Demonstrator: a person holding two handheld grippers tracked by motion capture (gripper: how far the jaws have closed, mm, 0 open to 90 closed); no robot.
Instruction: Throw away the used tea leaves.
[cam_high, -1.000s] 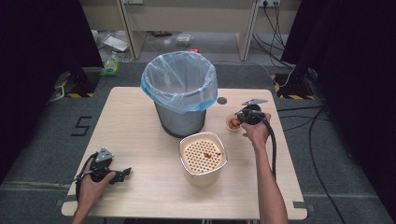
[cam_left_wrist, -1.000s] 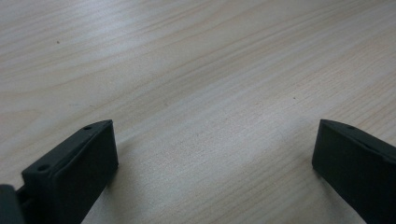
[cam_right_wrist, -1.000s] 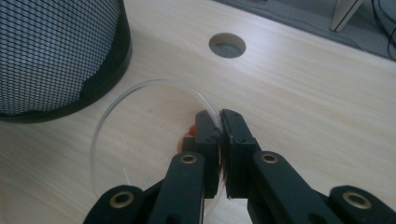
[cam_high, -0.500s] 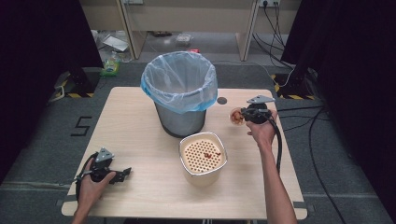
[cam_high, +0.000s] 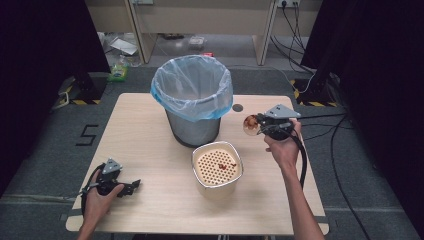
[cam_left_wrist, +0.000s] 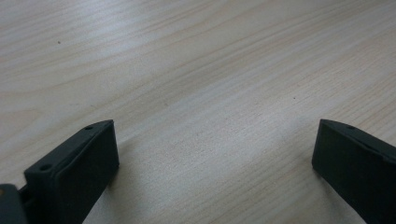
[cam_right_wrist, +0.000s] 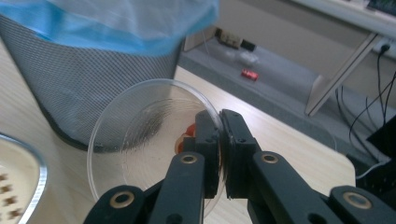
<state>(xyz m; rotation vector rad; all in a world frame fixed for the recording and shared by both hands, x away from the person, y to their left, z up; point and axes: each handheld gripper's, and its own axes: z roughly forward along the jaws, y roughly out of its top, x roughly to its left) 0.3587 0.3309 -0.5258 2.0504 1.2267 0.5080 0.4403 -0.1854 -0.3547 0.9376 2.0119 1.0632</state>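
Note:
My right gripper is shut on the rim of a small clear plastic cup, held in the air to the right of the bin. The cup is tipped on its side and some red bits lie inside by the jaws. The metal mesh bin with a blue bag liner stands at the table's back middle. In front of it sits a round strainer pot with a few red crumbs on its perforated top. My left gripper rests open on the wooden table at the front left, nothing between its jaws.
A dark round hole marks the table behind the cup. Cables trail over the floor at the right, and a small red object lies on the floor beyond the table. A strainer rim shows at lower left in the right gripper view.
My right gripper has lifted the cup off the table and tipped it over toward the bin. The left gripper has stayed still.

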